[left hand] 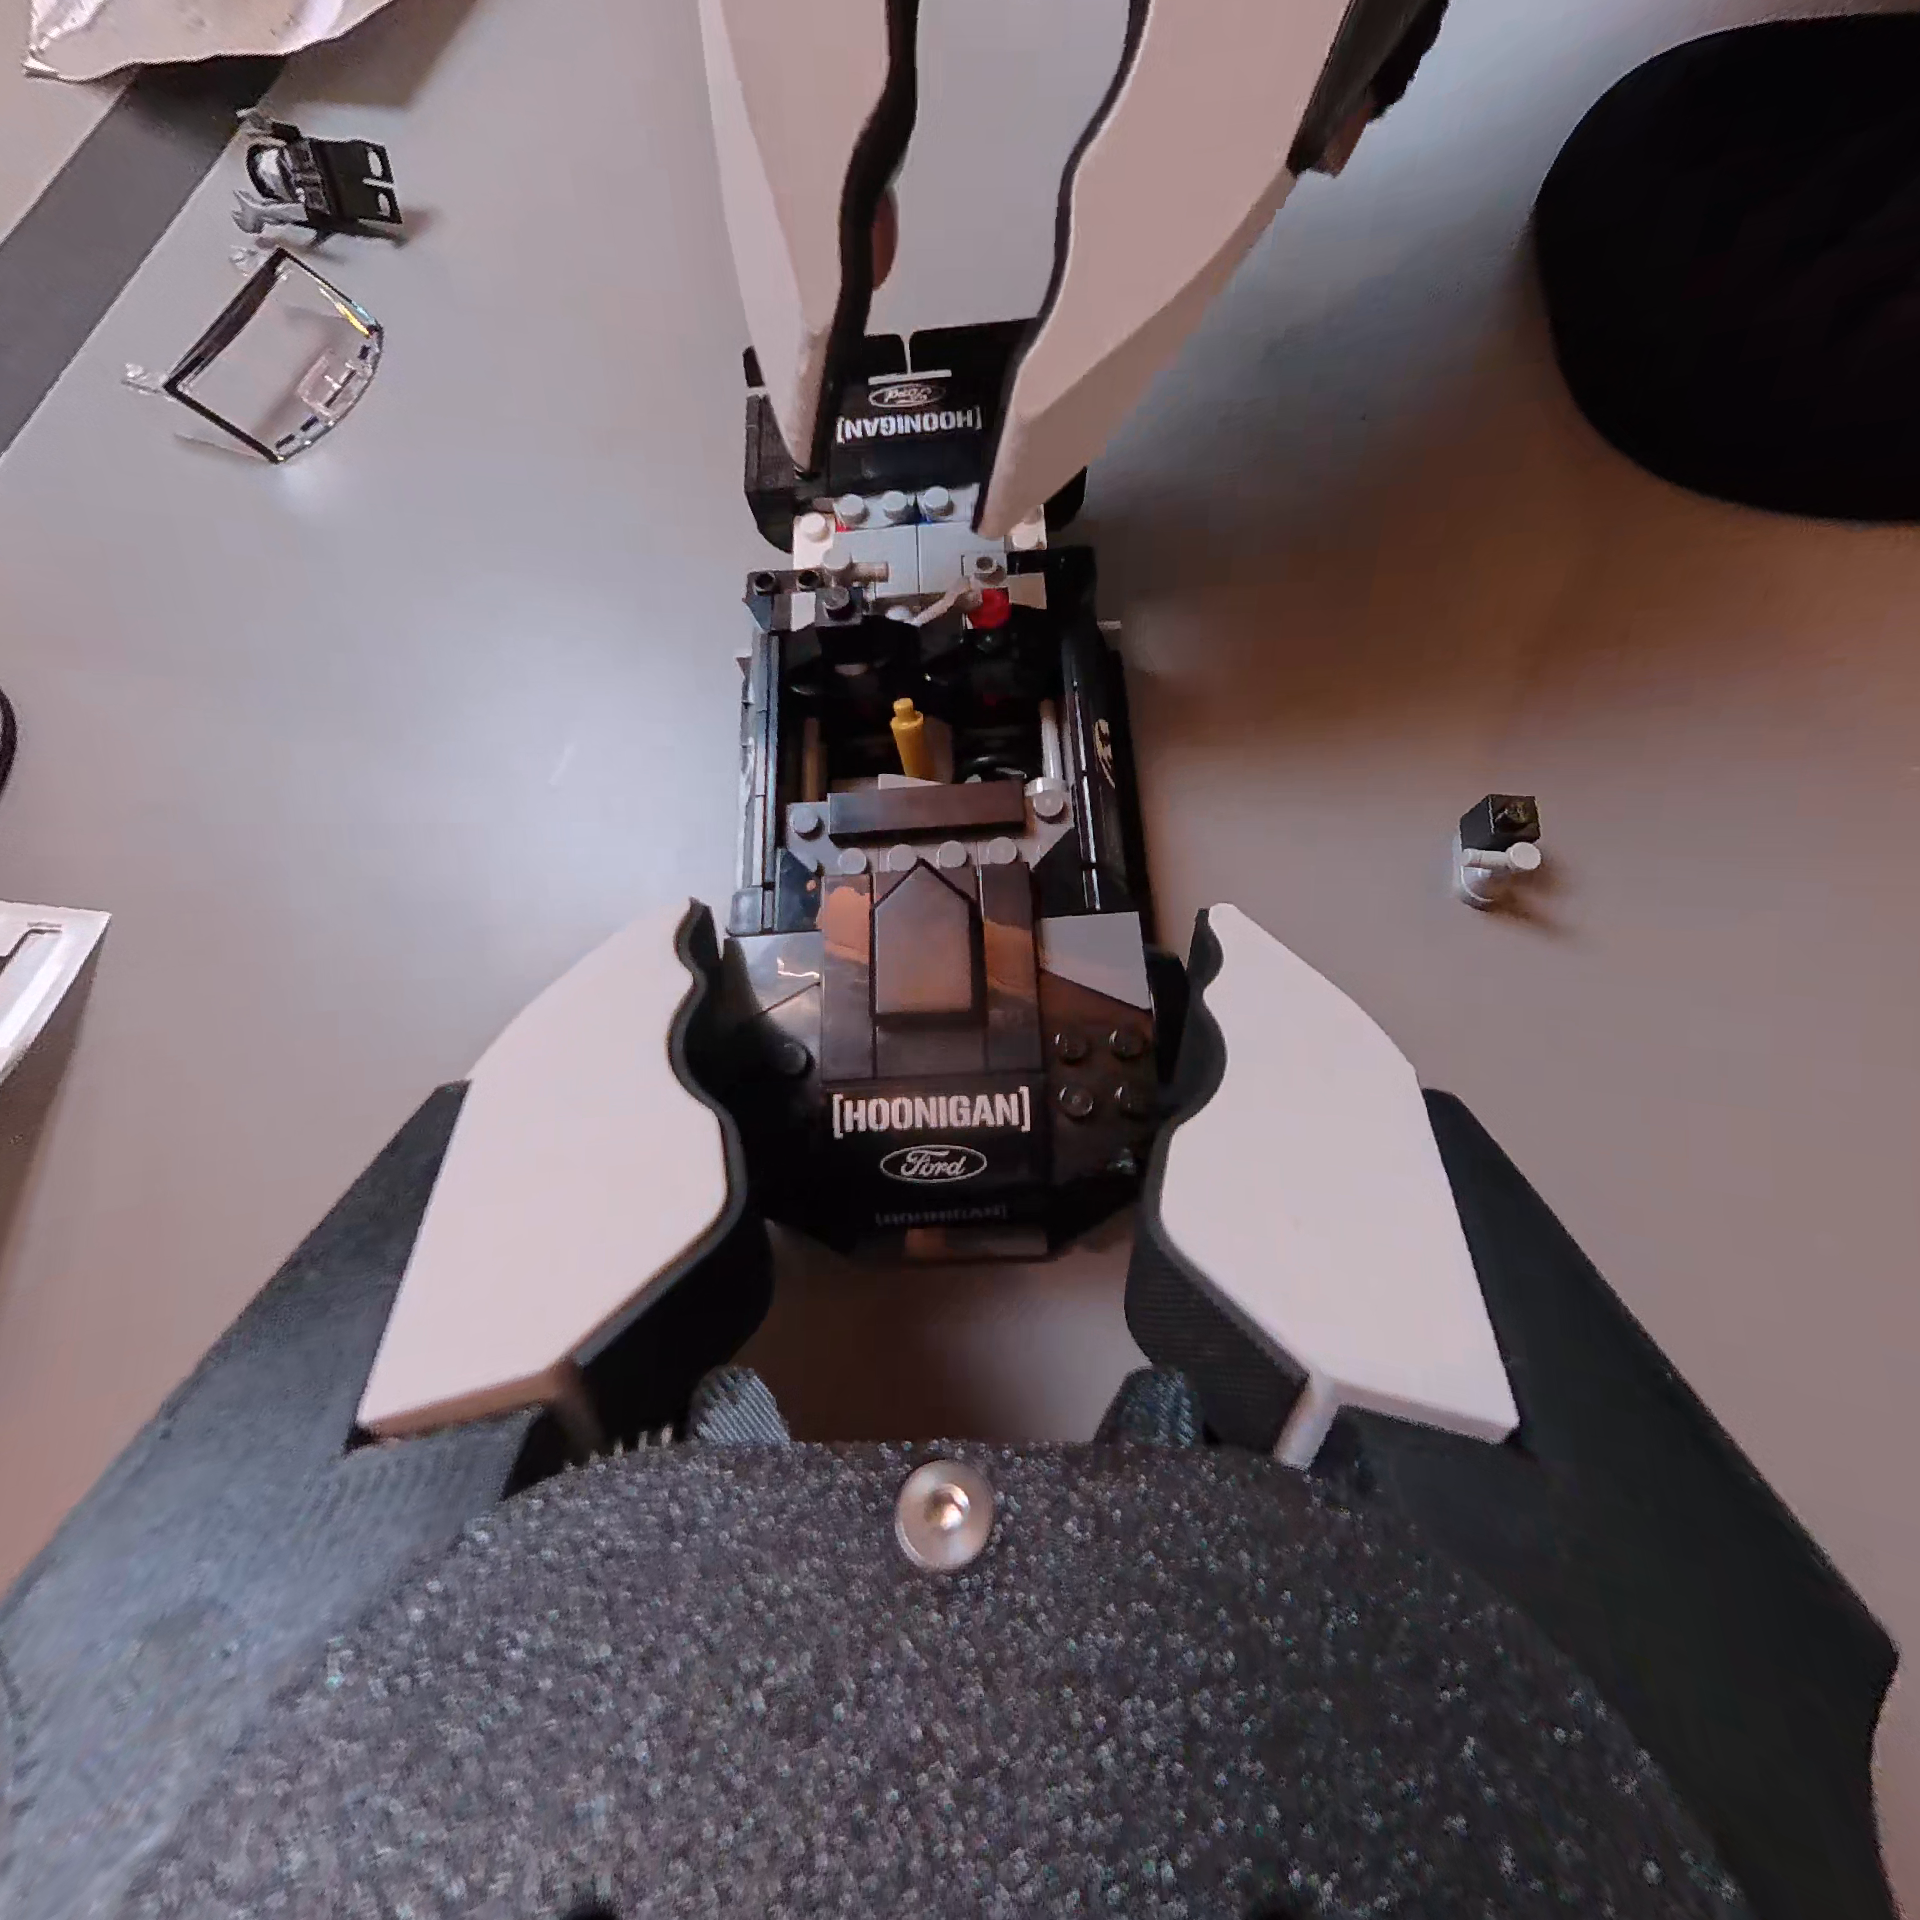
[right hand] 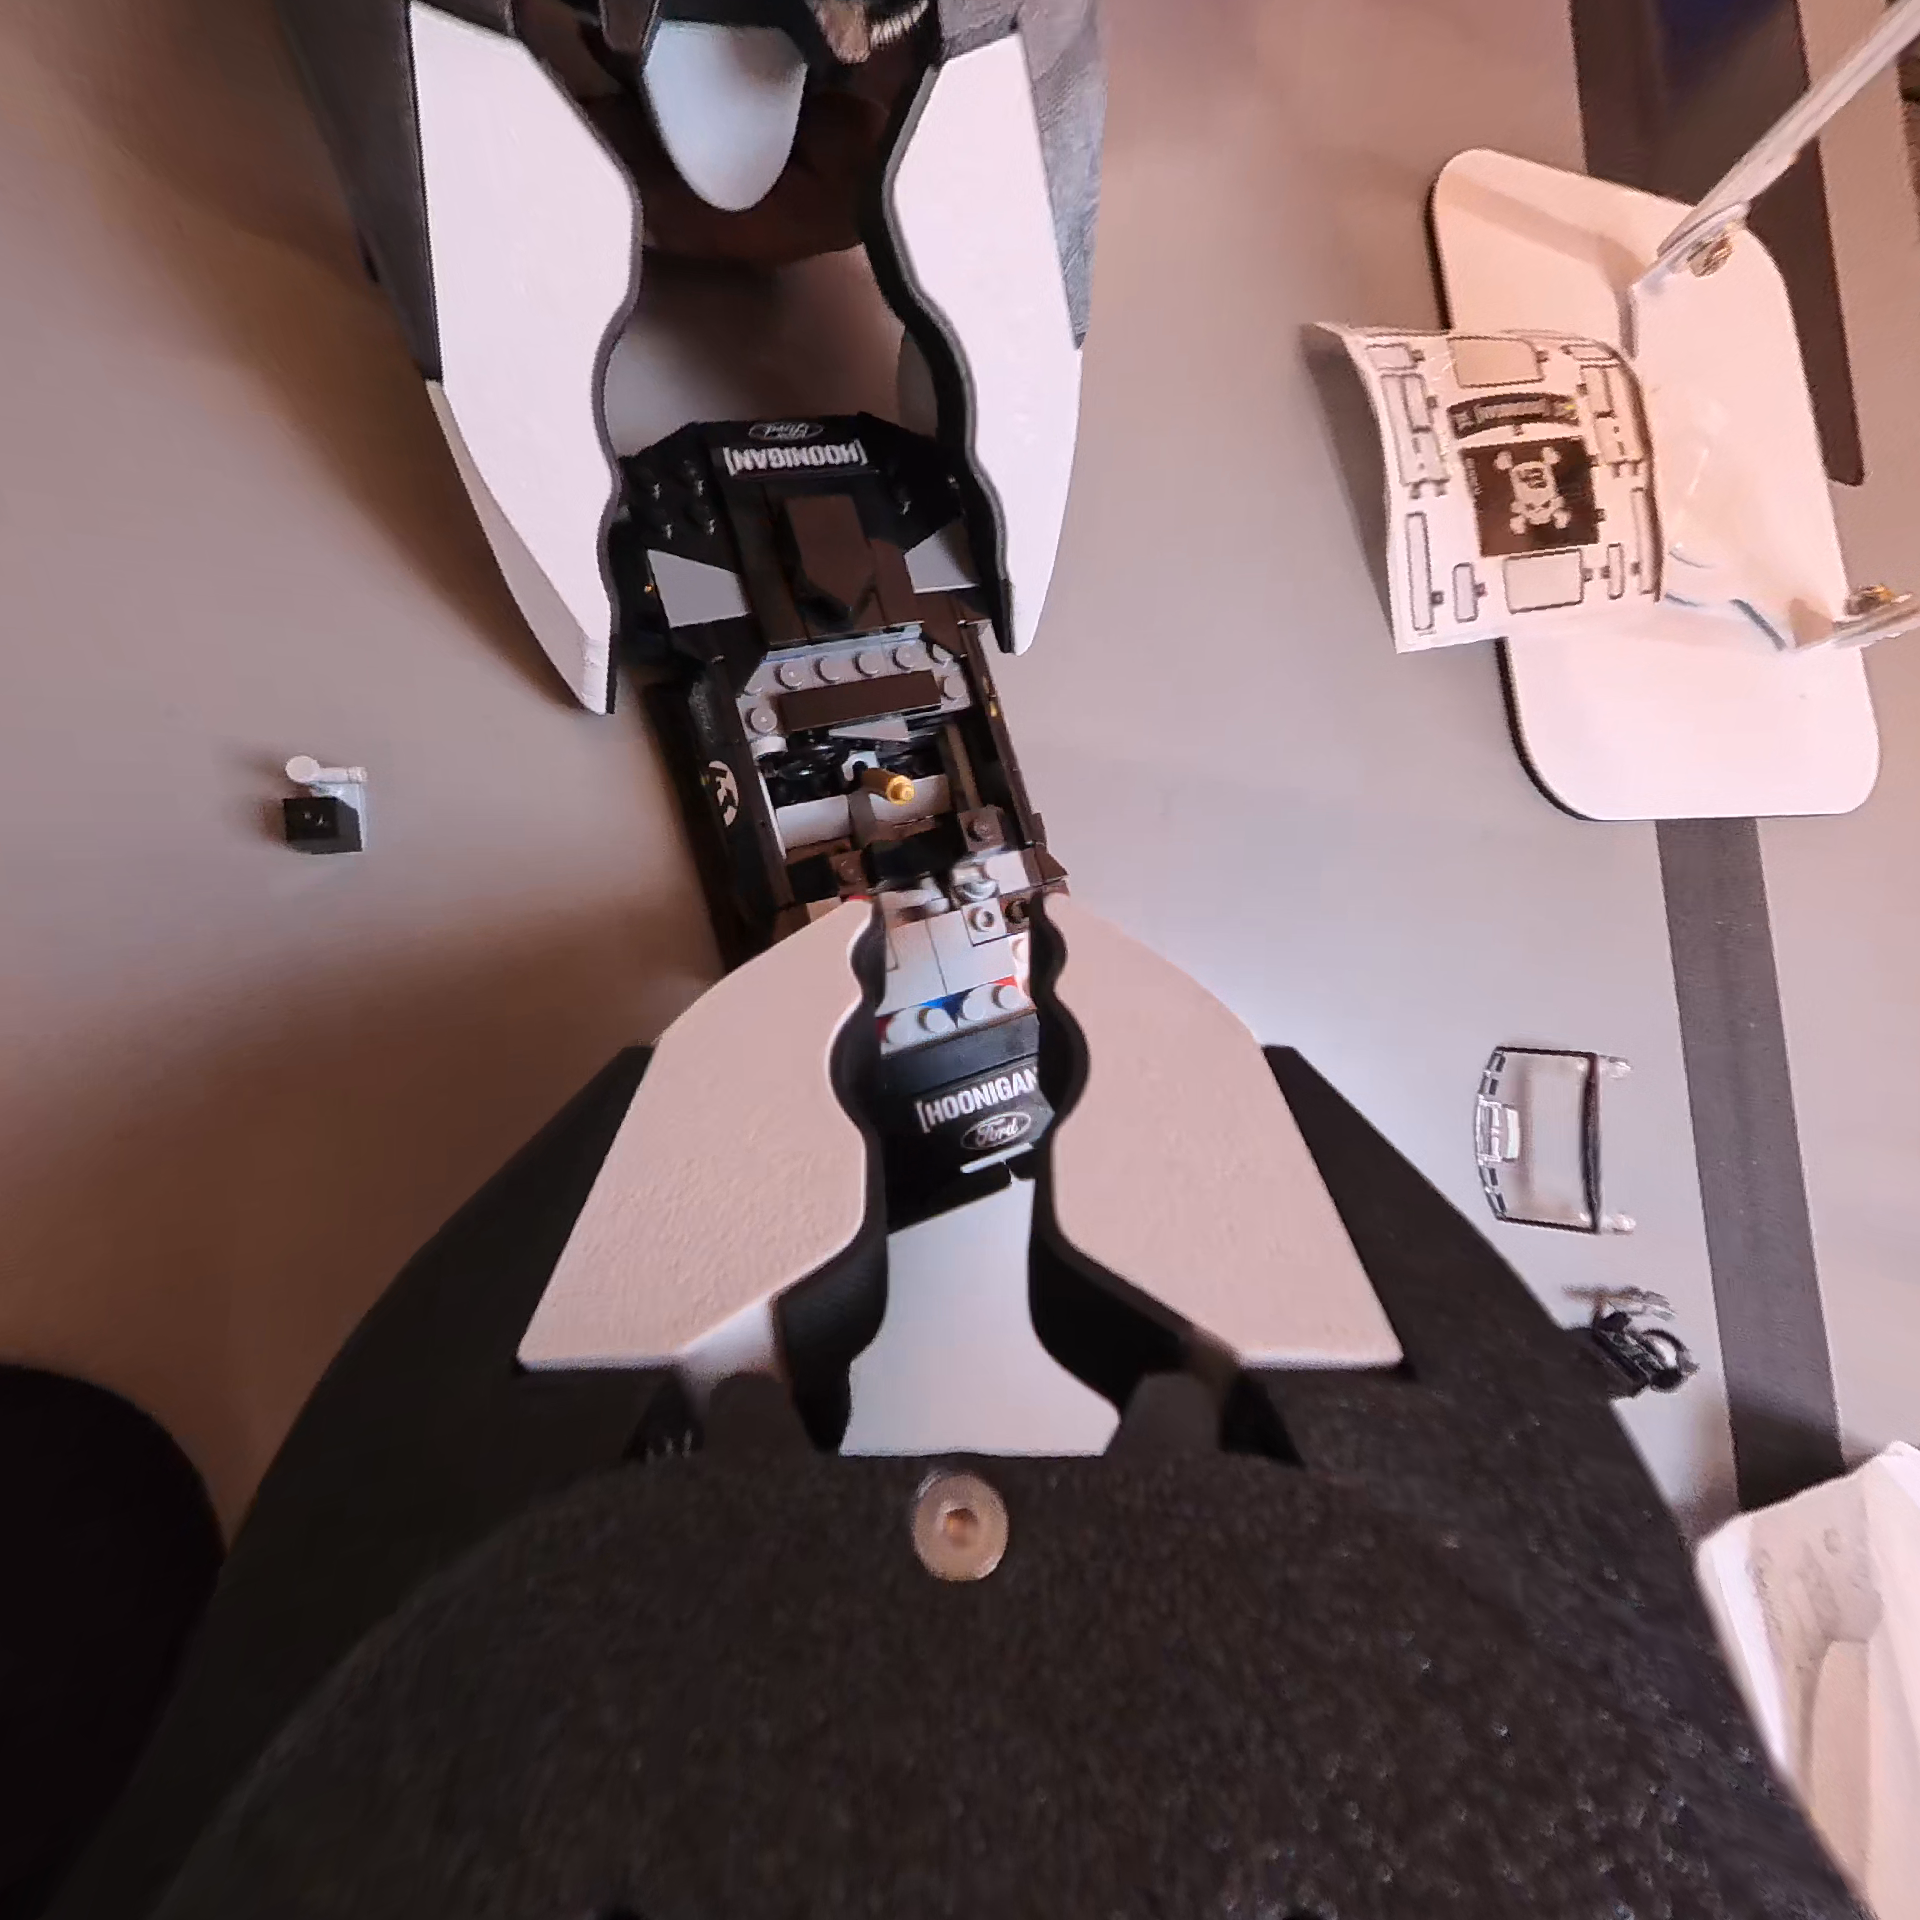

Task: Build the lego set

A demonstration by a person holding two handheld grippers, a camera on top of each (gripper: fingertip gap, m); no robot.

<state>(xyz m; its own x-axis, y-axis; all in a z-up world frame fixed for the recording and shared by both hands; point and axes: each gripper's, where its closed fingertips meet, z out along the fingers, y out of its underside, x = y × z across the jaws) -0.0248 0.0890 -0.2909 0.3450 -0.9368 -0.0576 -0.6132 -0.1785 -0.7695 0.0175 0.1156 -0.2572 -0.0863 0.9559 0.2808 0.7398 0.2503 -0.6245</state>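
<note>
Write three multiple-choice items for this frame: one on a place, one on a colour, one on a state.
1. Where is the clear windshield piece?
A. Fitted on the car
B. Loose on the table, apart from the car
C. In a gripper

2. What colour is the upright lever in the open cabin?
A. Yellow
B. Green
C. Blue

3. How is the lego car handled?
A. Untouched
B. One gripper only
C. A gripper closed on each end

Key: B, the windshield piece lies on the table off to the side. A, the lever is yellow. C, the left gripper clasps the hood end of the lego car and the right gripper the other end.
</note>
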